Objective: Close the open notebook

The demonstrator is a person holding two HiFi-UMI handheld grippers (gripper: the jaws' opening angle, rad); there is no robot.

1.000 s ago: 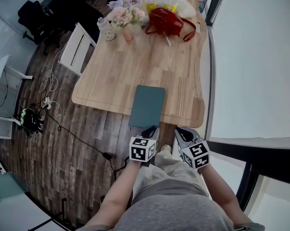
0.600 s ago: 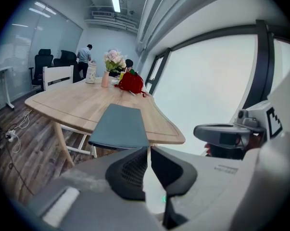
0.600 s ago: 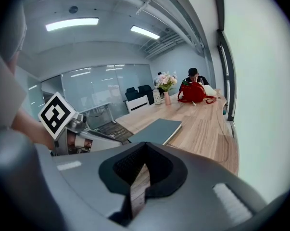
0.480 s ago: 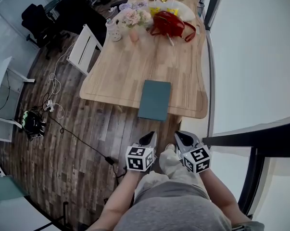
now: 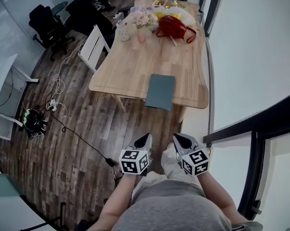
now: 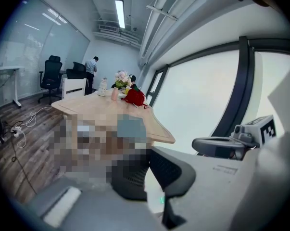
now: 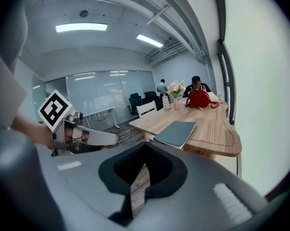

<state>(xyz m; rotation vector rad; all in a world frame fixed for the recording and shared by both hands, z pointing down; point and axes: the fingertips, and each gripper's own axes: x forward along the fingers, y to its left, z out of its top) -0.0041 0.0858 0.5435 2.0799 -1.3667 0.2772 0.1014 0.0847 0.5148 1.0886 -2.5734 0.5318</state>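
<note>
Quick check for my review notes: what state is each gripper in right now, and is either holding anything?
Left gripper: closed, holding nothing.
Right gripper: closed, holding nothing.

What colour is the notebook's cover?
Dark teal; the notebook shows best in the head view.

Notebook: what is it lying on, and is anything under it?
The closed teal notebook lies flat on the wooden table, with its near end jutting past the table's edge. Anything between it and the tabletop is covered.
</note>
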